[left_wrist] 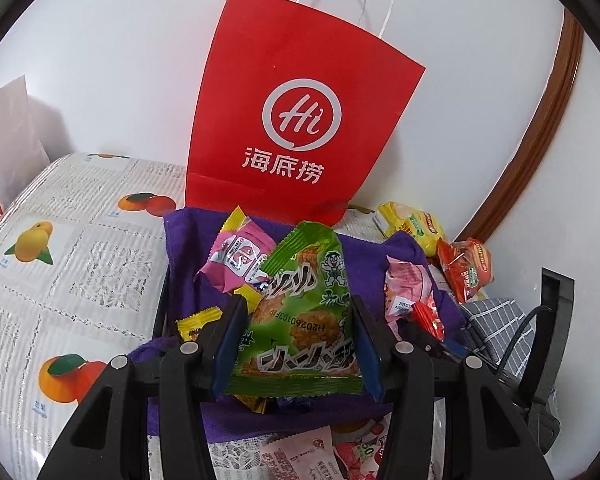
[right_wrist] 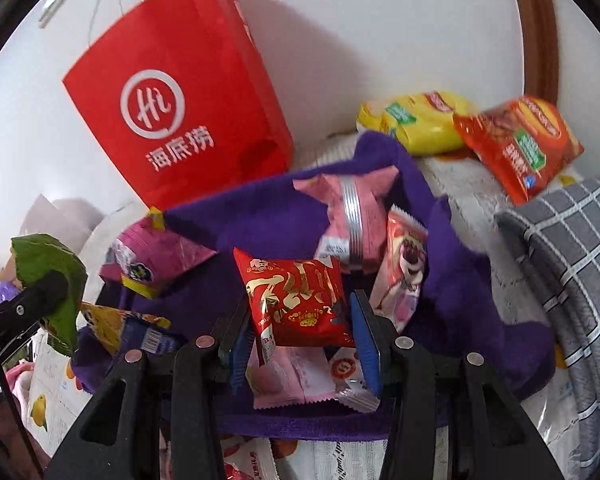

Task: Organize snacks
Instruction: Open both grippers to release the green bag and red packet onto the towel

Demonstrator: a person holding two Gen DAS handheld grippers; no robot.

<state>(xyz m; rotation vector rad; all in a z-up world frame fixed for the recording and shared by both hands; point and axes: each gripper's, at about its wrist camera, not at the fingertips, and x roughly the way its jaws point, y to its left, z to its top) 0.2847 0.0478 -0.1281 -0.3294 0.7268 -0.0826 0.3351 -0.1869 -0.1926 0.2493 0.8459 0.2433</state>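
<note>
Green snack packet (left_wrist: 300,312) sits upright between the two blue pads of the left gripper (left_wrist: 296,344) — jaws clamped on its lower half, top corner poking up past the fingertips. In the right wrist view the same packet shows at far left, held above the table edge.

Red snack packet (right_wrist: 296,300) is pinched in the right gripper (right_wrist: 300,320), jaws closed on its left and right edges, the packet tilted slightly and lifted over the purple cloth (right_wrist: 452,280).

Under and around both grippers, on the cloth: a pink-and-yellow packet (left_wrist: 240,256) just behind the green one, a pink wrapped snack (right_wrist: 352,216) beyond the red one, a bear-print packet (right_wrist: 404,272) touching its right side, pale pink sachets (right_wrist: 288,376) directly below the right jaws.

Far side — a red paper bag (left_wrist: 300,120) with white logo and handles stands upright against the white wall, its base at the cloth's far edge. To the right, off the cloth, a yellow noodle pack (right_wrist: 420,120) and an orange one (right_wrist: 520,144) lie touching. A grey checked cloth (right_wrist: 572,248) lies near right. Fruit-print tablecloth (left_wrist: 60,240) covers the table to the left.
</note>
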